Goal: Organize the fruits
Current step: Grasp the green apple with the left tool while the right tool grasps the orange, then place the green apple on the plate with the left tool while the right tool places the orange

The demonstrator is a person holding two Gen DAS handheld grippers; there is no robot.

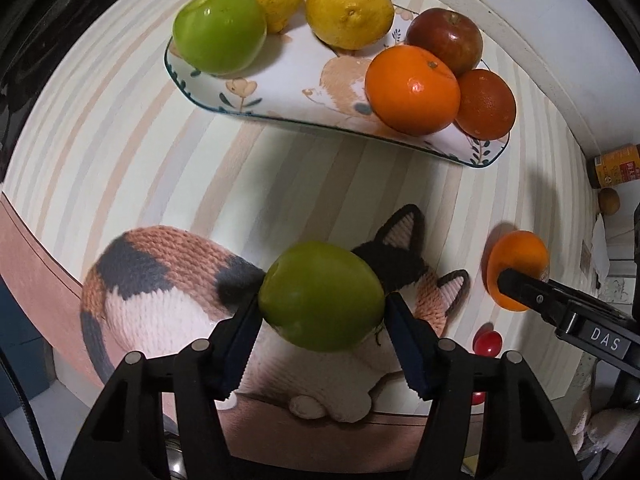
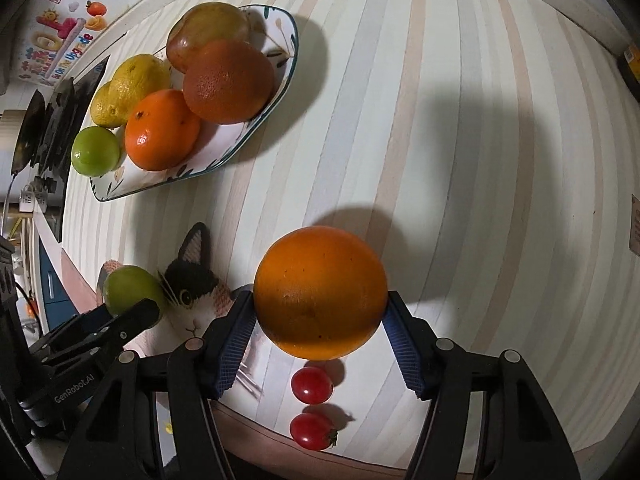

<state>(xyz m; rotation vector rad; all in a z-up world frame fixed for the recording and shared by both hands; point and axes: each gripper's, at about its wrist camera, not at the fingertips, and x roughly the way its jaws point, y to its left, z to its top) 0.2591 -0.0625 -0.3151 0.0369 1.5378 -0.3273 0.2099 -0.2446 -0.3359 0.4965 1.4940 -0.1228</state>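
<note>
My left gripper [image 1: 322, 312] is shut on a green apple [image 1: 321, 295] and holds it above the cat picture on the tablecloth. My right gripper [image 2: 320, 312] is shut on an orange [image 2: 320, 292] and holds it above the striped cloth. The flowered plate [image 1: 280, 96] lies ahead with a green apple [image 1: 219, 30], two lemons [image 1: 350, 10], a red apple [image 1: 446, 40] and two oranges [image 1: 414, 90]. The plate also shows in the right wrist view [image 2: 256, 128]. Two cherry tomatoes [image 2: 311, 385] lie on the cloth below the held orange.
The striped tablecloth [image 2: 460, 200] covers the table. A bottle [image 1: 616, 166] and a small round fruit [image 1: 609, 201] stand at the far right edge. The table's front edge runs just below both grippers.
</note>
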